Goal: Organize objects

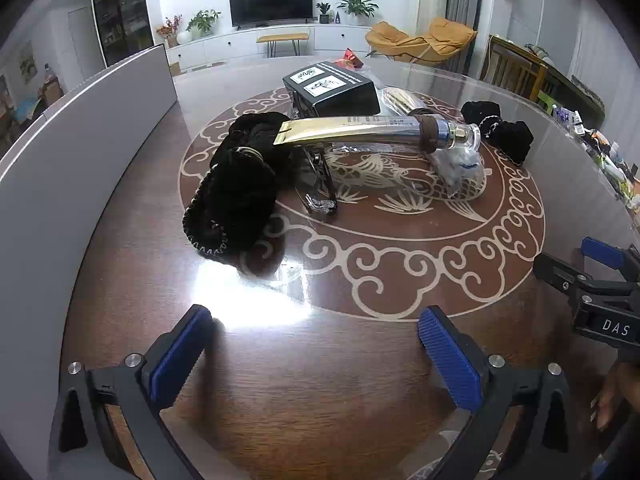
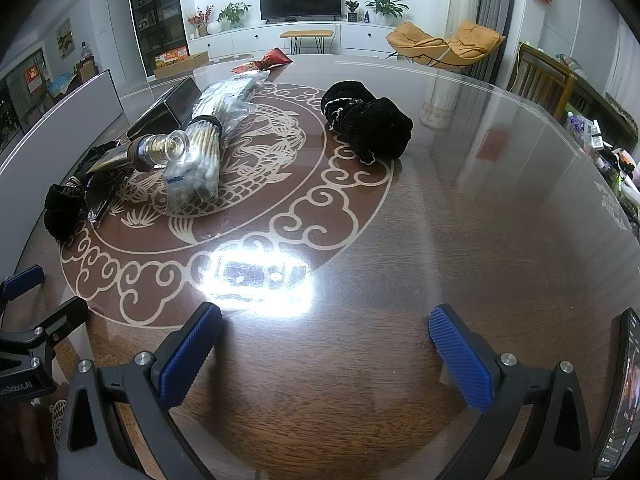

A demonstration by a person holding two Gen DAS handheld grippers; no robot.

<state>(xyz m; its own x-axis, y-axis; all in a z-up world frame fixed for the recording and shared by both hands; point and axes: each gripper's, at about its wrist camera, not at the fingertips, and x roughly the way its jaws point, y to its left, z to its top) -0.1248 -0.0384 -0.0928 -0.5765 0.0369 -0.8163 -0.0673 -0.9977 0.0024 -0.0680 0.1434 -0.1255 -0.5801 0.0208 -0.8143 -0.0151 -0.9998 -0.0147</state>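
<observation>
In the left wrist view my left gripper (image 1: 316,356) is open and holds nothing, low over the brown patterned table (image 1: 320,380). Ahead lies a heap: a black velvet pouch (image 1: 236,184), a gold tube (image 1: 352,132) with a clear cap, a black box (image 1: 332,88), a bag of cotton swabs (image 1: 456,168) and a second black pouch (image 1: 500,128). My right gripper (image 2: 326,356) is also open and empty. It sits well short of the second black pouch (image 2: 368,120), the cotton swabs (image 2: 200,164) and the tube's cap (image 2: 168,148).
A grey upright panel (image 1: 80,128) lines the table's left side. A red packet (image 2: 264,62) lies at the far edge. A phone (image 2: 624,392) stands at the right edge. Clutter lines the table's right rim (image 1: 612,152). Each gripper shows at the other view's edge (image 1: 580,264).
</observation>
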